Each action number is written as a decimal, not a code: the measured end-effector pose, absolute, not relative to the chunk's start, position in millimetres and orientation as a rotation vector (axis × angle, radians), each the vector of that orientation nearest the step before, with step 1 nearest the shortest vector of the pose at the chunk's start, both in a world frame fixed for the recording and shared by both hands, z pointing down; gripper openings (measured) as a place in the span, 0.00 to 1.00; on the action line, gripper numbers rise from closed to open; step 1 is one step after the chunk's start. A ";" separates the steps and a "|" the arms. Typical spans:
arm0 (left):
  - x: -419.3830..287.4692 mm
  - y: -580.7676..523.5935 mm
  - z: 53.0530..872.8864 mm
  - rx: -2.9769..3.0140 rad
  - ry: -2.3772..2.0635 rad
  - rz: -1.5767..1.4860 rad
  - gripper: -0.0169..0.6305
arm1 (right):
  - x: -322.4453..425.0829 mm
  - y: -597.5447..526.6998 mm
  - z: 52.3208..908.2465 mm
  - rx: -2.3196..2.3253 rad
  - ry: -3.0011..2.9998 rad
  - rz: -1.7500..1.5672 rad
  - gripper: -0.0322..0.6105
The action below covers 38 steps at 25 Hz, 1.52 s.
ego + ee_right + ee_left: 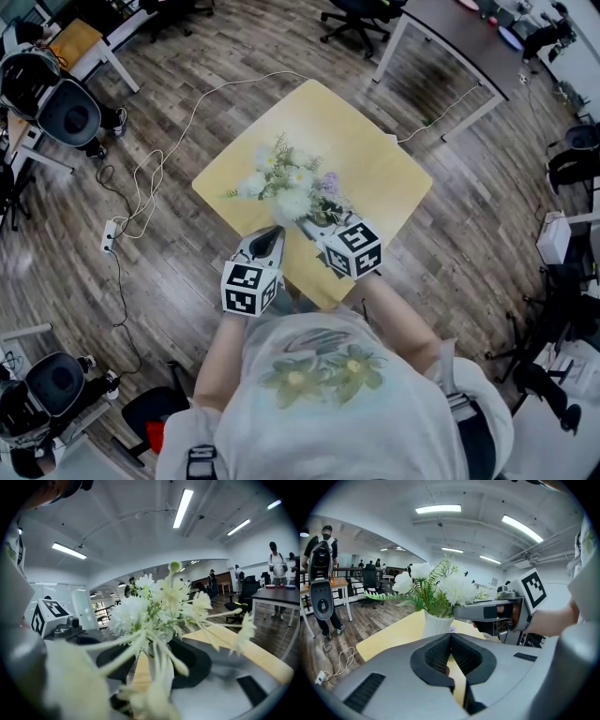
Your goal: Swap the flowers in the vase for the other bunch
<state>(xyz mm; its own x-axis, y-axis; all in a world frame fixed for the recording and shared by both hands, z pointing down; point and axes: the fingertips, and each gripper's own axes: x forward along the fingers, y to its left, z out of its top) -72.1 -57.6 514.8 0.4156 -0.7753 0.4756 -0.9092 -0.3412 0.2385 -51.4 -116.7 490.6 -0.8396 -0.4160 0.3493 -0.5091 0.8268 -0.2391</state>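
Cream-white flowers (140, 611) crowd the right gripper (153, 656), jaws spread around their stems above the white ceramic vase (437, 624) on the yellow square table (375, 159); left gripper (451, 656) pressed shut. Best pinch low, lift straight!

White flowers (286, 183) on yellow table (375, 178), left gripper (272, 234), right gripper (311, 227) beside them

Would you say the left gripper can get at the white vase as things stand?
Probably yes. The vase stands straight ahead of the left gripper, with only bare table between them. The right gripper sits off to one side, up by the flowers. The left jaws are shut, so they would need opening first.
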 end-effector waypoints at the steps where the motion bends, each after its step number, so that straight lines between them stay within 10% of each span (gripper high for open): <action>1: -70.8 -56.5 515.2 2.211 -1.429 0.385 0.05 | -49.3 -115.4 491.7 0.711 -2.725 0.471 0.35; 34: -47.1 -33.9 517.0 2.254 -1.380 0.386 0.05 | -4.4 -67.9 521.5 0.763 -2.690 0.644 0.40; 38: -42.7 -31.4 517.7 2.266 -1.367 0.386 0.05 | 3.0 -63.0 518.2 0.787 -2.706 0.643 0.24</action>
<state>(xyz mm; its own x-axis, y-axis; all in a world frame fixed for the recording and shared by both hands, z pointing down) -42.7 -31.4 517.7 0.4663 -0.7547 0.4615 -0.8846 -0.3985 0.2420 3.0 -63.0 518.2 -0.8227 -0.4463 0.3522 -0.5570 0.7566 -0.3425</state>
